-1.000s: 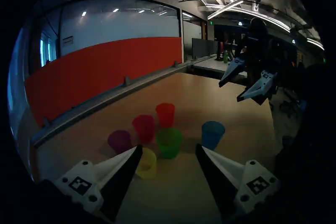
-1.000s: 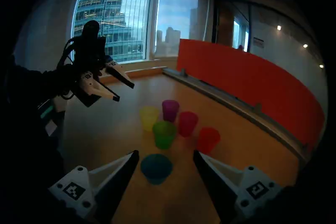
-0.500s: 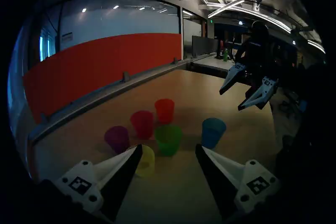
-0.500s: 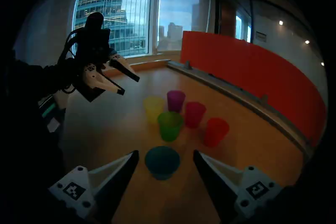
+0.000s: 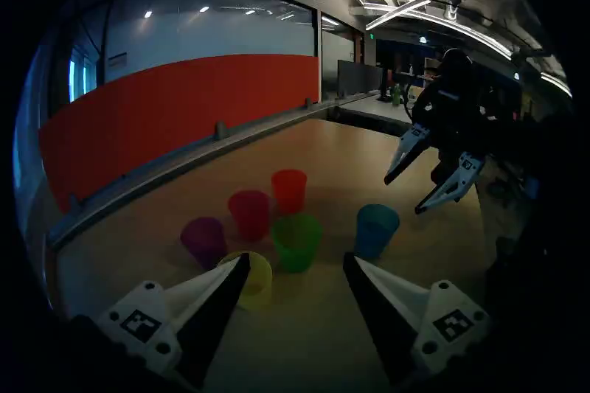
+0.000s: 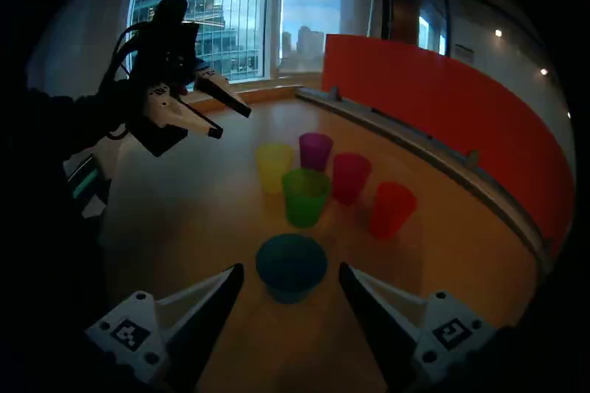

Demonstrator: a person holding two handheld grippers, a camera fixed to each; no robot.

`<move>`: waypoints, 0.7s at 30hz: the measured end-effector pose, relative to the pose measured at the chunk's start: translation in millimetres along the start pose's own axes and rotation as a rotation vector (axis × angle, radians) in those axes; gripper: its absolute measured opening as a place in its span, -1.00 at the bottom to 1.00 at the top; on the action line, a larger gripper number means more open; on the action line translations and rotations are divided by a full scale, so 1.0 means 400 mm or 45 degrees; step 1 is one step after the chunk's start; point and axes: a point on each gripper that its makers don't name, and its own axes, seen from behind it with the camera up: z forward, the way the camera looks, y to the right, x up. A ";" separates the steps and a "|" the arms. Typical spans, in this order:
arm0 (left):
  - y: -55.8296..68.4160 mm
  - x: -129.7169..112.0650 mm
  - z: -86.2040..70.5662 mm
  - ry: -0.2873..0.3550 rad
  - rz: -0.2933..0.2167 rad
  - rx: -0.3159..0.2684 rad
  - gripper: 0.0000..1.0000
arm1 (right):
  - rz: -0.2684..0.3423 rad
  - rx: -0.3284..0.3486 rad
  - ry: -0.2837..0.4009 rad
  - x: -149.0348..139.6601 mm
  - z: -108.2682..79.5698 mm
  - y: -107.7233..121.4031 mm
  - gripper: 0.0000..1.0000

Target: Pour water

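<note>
Six plastic cups stand clustered on a wooden table. In the left gripper view: blue cup [image 5: 376,229], green cup [image 5: 296,242], yellow cup [image 5: 252,280], purple cup [image 5: 204,240], pink cup [image 5: 251,214], orange cup [image 5: 289,190]. My left gripper [image 5: 295,260] is open, hovering short of the green and yellow cups. My right gripper [image 5: 403,196] hangs open just beyond the blue cup. In the right gripper view, the blue cup [image 6: 291,266] sits right ahead of the open right gripper [image 6: 290,269], not touching its fingers. The left gripper [image 6: 233,124] hovers open at far left.
A red partition [image 5: 184,105] with a metal rail runs along the table's [image 5: 346,157] far edge. Large windows [image 6: 221,17] lie beyond the table's end. A person's dark sleeve [image 6: 66,127] holds the left gripper. Bare table top [image 6: 184,201] surrounds the cups.
My right gripper has come lower and closer to the blue cup, which now sits at its fingertips. The left gripper has shifted only slightly. Both stay open.
</note>
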 end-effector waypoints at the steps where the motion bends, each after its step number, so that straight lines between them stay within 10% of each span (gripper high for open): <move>1: 0.000 0.000 0.002 -0.001 0.000 -0.001 0.88 | 0.004 0.002 -0.004 -0.004 0.004 0.000 1.00; 21: -0.010 0.001 0.044 -0.017 0.001 -0.003 0.88 | 0.016 0.014 -0.079 -0.055 0.083 0.010 1.00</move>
